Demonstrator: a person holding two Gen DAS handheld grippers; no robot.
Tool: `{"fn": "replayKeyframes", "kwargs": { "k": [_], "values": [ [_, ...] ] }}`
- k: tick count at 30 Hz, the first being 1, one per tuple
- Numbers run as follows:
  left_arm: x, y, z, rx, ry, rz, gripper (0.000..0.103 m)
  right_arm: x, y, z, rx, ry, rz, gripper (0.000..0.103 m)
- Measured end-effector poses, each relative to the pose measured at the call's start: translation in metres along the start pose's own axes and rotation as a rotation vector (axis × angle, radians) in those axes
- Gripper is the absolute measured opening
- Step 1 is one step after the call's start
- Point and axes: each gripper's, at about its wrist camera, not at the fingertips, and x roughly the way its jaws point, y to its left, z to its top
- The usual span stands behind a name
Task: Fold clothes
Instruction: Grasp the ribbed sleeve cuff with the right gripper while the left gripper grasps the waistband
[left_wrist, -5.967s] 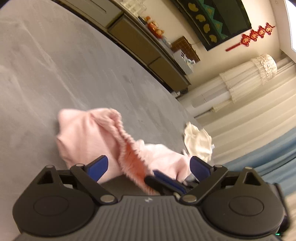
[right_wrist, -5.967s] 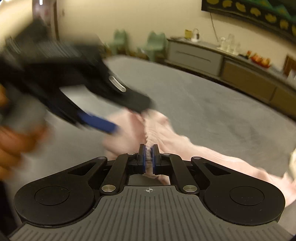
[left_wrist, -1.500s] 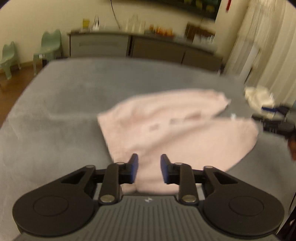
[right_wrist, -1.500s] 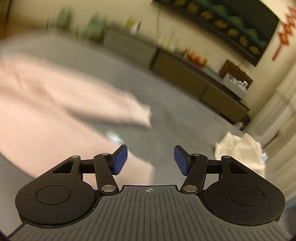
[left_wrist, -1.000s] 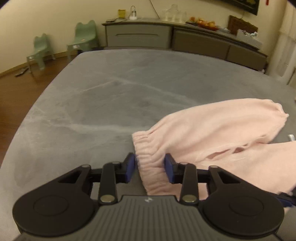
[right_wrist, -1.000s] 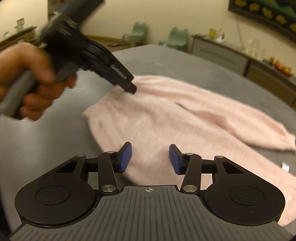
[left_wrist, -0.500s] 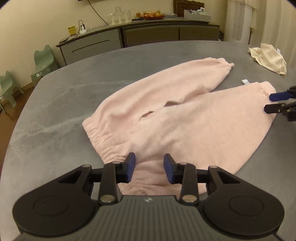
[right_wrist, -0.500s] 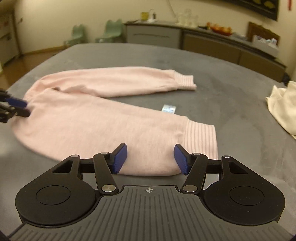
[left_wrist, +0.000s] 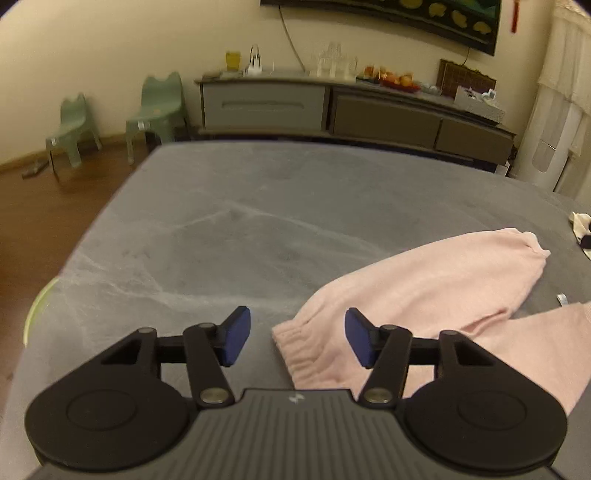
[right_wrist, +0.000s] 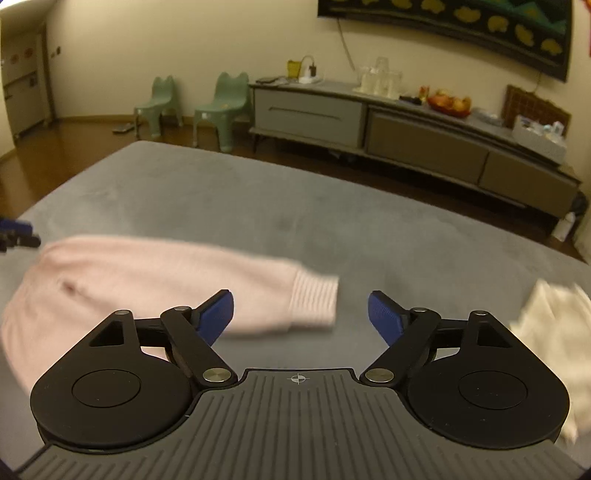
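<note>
Pink trousers (left_wrist: 424, 295) lie spread flat on the grey table (left_wrist: 240, 221). In the left wrist view my left gripper (left_wrist: 297, 338) stands open, and the gathered waistband corner (left_wrist: 291, 336) lies between its blue pads. In the right wrist view the upper pink leg (right_wrist: 147, 273) runs left to right and ends in a ribbed cuff (right_wrist: 314, 301). My right gripper (right_wrist: 301, 314) is open just in front of that cuff, holding nothing. The left gripper's blue tip (right_wrist: 14, 229) shows at the far left edge.
A cream cloth (right_wrist: 546, 321) lies on the table to the right of the cuff. A small white tag (left_wrist: 561, 298) rests between the legs. Beyond the table stand a long grey sideboard (right_wrist: 388, 129) and two green chairs (right_wrist: 218, 107). The table's left edge (left_wrist: 48, 295) drops to wooden floor.
Both grippers have opened wider. The left one has swung to the waistband corner at the trousers' left end. The right one has moved from the lower leg's cuff to the upper leg's cuff.
</note>
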Motion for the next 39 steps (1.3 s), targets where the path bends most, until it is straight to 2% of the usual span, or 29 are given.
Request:
{"fn": "replayKeyframes", "kwargs": {
  "k": [5, 6, 7, 8, 9, 10, 11, 12, 14, 16, 18, 20, 21, 22, 23, 24, 25, 27, 29, 31, 34, 38, 39],
  "values": [
    [0.034, -0.020, 0.007, 0.117, 0.033, 0.035, 0.058, 0.070, -0.020, 0.038, -0.039, 0.088, 0.046, 0.083],
    [0.038, -0.020, 0.008, 0.122, 0.033, 0.037, 0.057, 0.084, -0.023, 0.045, -0.048, 0.106, 0.056, 0.081],
    [0.041, -0.020, 0.009, 0.120, 0.034, 0.035, 0.052, 0.096, -0.023, 0.044, -0.069, 0.133, 0.071, 0.076],
    [0.044, -0.020, 0.010, 0.113, 0.034, 0.020, 0.041, 0.107, -0.020, 0.043, -0.090, 0.161, 0.087, 0.067],
    [0.046, -0.020, 0.012, 0.103, 0.039, -0.008, 0.008, 0.112, -0.018, 0.042, -0.106, 0.168, 0.104, 0.052],
    [0.046, -0.022, 0.013, 0.099, 0.042, -0.026, 0.005, 0.112, -0.015, 0.042, -0.116, 0.160, 0.121, 0.028],
    [0.046, -0.025, 0.014, 0.110, 0.036, -0.027, 0.005, 0.110, -0.013, 0.043, -0.128, 0.151, 0.133, 0.012],
    [0.046, -0.028, 0.013, 0.124, 0.030, -0.020, 0.005, 0.104, -0.008, 0.044, -0.154, 0.130, 0.111, 0.010],
    [0.041, -0.034, 0.010, 0.146, 0.022, -0.008, 0.005, 0.091, 0.000, 0.044, -0.205, 0.084, 0.067, 0.010],
    [0.022, -0.039, 0.006, 0.173, -0.014, -0.006, 0.005, 0.054, 0.009, 0.038, -0.280, -0.035, 0.006, 0.010],
    [-0.016, -0.046, -0.005, 0.215, -0.074, -0.032, 0.005, 0.008, 0.027, 0.010, -0.437, -0.193, -0.091, 0.010],
    [-0.050, -0.055, -0.030, 0.281, -0.094, -0.021, 0.012, -0.009, 0.036, -0.042, -0.550, -0.201, -0.130, 0.014],
    [-0.060, -0.058, -0.045, 0.296, -0.067, -0.012, 0.021, -0.017, 0.041, -0.067, -0.606, -0.205, -0.150, 0.026],
    [-0.066, -0.058, -0.057, 0.285, -0.039, -0.011, 0.027, -0.026, 0.045, -0.093, -0.663, -0.209, -0.169, 0.058],
    [-0.072, -0.057, -0.067, 0.261, -0.021, -0.009, 0.027, -0.034, 0.050, -0.119, -0.719, -0.212, -0.189, 0.069],
    [-0.079, -0.057, -0.077, 0.237, -0.004, -0.008, 0.028, -0.042, 0.055, -0.144, -0.776, -0.216, -0.209, 0.069],
    [-0.085, -0.054, -0.084, 0.190, 0.007, -0.011, 0.031, -0.049, 0.058, -0.166, -0.811, -0.216, -0.220, 0.062],
    [-0.099, -0.038, -0.089, 0.011, -0.007, -0.050, 0.036, -0.050, 0.040, -0.163, -0.594, -0.169, -0.118, 0.058],
    [-0.111, -0.023, -0.095, -0.180, -0.031, -0.115, 0.045, -0.051, 0.023, -0.160, -0.376, -0.121, -0.018, 0.058],
    [-0.114, -0.013, -0.091, -0.312, -0.042, -0.178, 0.051, -0.052, 0.006, -0.157, -0.158, -0.073, 0.081, 0.061],
    [-0.102, -0.014, -0.073, -0.389, -0.040, -0.202, 0.063, -0.053, -0.020, -0.152, 0.170, 0.000, 0.227, 0.061],
    [-0.073, -0.025, -0.050, -0.407, -0.007, -0.204, 0.068, -0.054, -0.053, -0.146, 0.598, 0.097, 0.415, 0.062],
    [-0.064, -0.028, -0.045, -0.408, 0.008, -0.201, 0.068, -0.052, -0.054, -0.148, 0.626, 0.106, 0.444, 0.062]
  ]
}}
